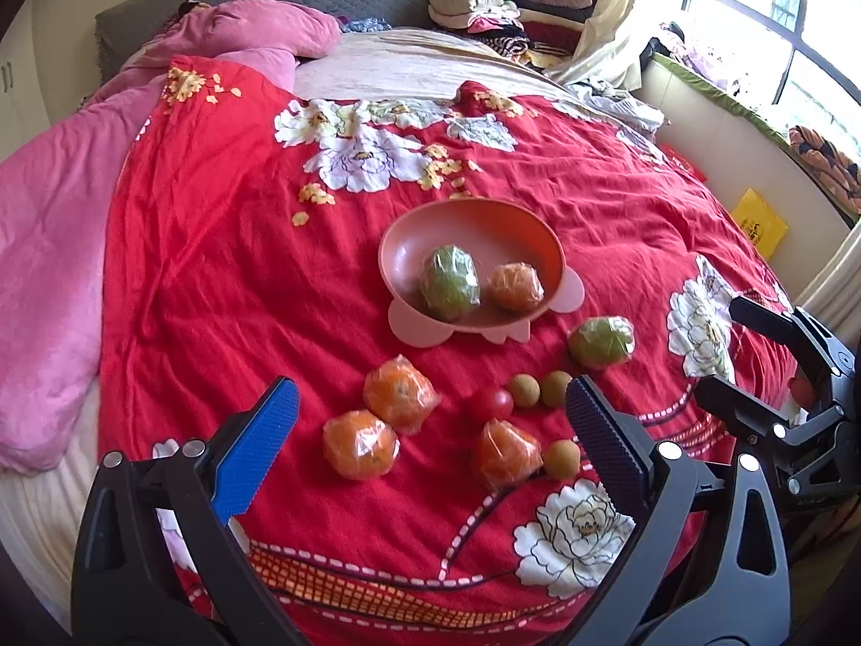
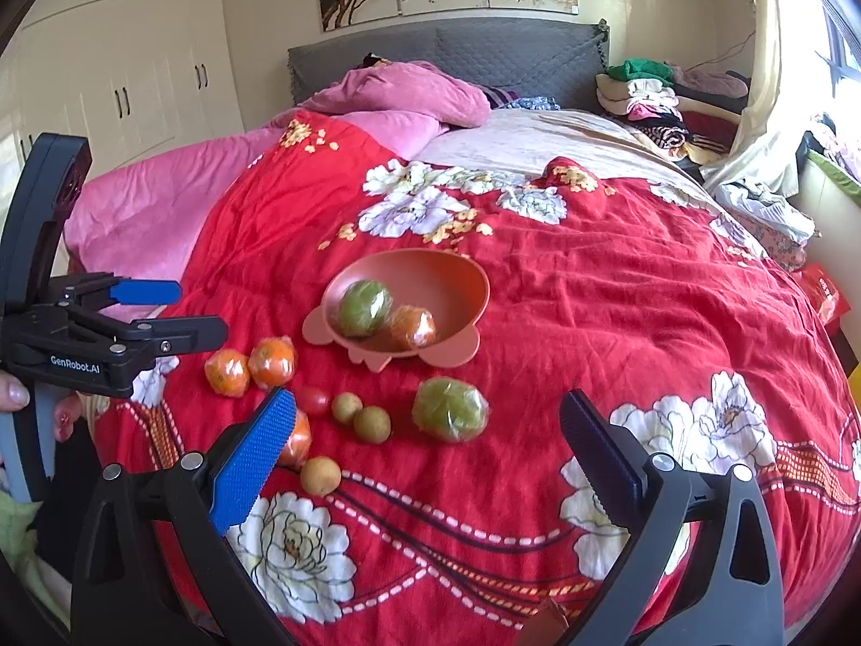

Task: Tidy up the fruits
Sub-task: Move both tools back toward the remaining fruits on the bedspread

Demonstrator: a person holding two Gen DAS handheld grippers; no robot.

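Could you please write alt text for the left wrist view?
A pink bowl on a red floral quilt holds two wrapped fruits; more fruit lies loose before it, beyond the open left gripper.

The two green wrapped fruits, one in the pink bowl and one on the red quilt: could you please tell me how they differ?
The green fruit in the bowl sits inside the pink bowl, touching a wrapped orange; the green fruit on the quilt lies apart on the red quilt, touching nothing. The bowl one stands taller; the quilt one looks squatter. Both are green and wrapped in clear film.
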